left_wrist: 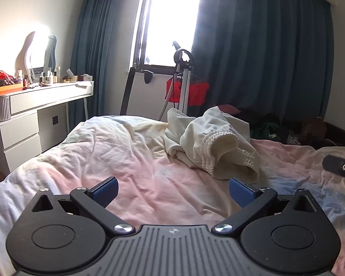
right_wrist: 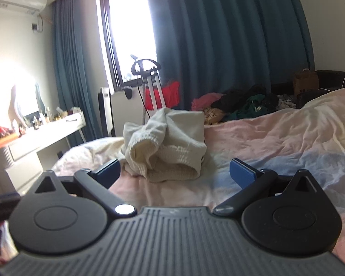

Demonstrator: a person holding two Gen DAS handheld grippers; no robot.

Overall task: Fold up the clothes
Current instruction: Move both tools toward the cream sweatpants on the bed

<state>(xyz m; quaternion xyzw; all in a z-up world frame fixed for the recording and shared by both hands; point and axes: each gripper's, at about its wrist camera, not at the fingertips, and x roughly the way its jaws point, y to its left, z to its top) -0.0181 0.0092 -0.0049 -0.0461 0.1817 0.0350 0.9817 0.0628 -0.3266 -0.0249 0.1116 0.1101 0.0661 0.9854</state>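
Lying crumpled: cream ribbed-cuff garment (left_wrist: 209,142) | rumpled pink duvet (left_wrist: 126,151); jaws spread

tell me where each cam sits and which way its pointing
Left wrist: rides on the left gripper, low over the bed, facing the window; its open blue fingers show, with the cream garment ahead to the right and part of the right gripper at the edge.
Right wrist: rides on the right gripper, also low and facing the window; its open fingers frame the garment straight ahead.
Shared: garment, bed, window, teal curtains, dresser.
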